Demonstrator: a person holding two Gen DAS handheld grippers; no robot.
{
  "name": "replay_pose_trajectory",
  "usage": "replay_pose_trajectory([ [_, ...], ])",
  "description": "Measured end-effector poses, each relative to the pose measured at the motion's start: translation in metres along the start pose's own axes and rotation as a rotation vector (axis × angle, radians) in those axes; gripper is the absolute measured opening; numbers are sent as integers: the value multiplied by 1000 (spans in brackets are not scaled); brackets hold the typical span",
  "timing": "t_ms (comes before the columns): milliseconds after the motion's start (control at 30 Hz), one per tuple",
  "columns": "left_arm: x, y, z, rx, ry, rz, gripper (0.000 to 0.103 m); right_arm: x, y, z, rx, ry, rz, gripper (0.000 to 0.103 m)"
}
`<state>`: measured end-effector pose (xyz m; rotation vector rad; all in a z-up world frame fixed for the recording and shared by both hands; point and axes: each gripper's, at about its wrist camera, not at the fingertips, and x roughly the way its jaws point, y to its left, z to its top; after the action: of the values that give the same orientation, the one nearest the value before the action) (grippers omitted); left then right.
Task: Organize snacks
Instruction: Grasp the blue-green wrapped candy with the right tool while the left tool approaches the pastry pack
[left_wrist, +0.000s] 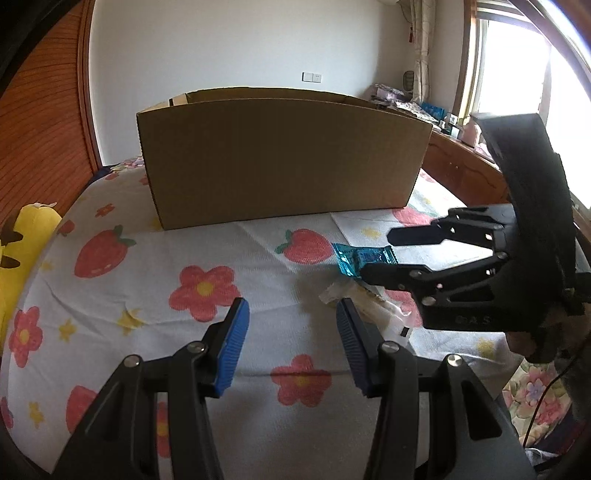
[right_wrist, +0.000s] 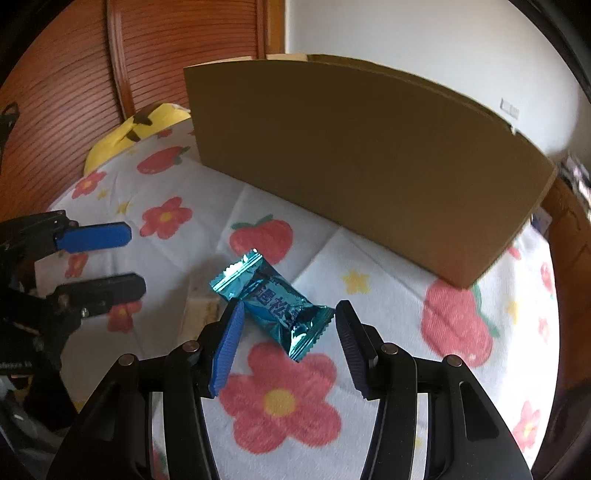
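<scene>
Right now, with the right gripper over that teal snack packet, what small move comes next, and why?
Probably ease the right gripper down and close: the teal packet lies loose on the flowered cloth, already between its open pads, which do not press it. The cardboard box waits behind.

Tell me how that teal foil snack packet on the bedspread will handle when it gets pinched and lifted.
The teal foil packet looks small and puffy, so probably very light and crushable. Its glossy wrapper may slip between the right hand-held gripper pads, and the crimped ends will likely flop. Lying flat on soft bedspread, it should slide or sink, not roll.
</scene>
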<state>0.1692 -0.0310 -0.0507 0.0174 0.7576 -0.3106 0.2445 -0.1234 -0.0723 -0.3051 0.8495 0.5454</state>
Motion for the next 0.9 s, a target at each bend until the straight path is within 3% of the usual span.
replay_pose_trajectory([
  [233, 0, 1, 0, -13, 2, -6, 49, 12, 4, 12, -75, 18, -11, 54],
  [367, 1, 0, 1, -18, 5, -14, 49, 18, -3, 11, -32, 44, 33, 50],
  [467, 4, -4, 1, -21, 13, -30, 49, 15, -8, 8, 4, 45, 58, 25],
  [500, 6, -7, 2, -23, 18, -38, 49, 14, -8, 7, 5, 43, 57, 23],
  [900, 28, -34, 5, -53, 108, -149, 49, -28, -25, -28, 127, -34, 7, 20],
])
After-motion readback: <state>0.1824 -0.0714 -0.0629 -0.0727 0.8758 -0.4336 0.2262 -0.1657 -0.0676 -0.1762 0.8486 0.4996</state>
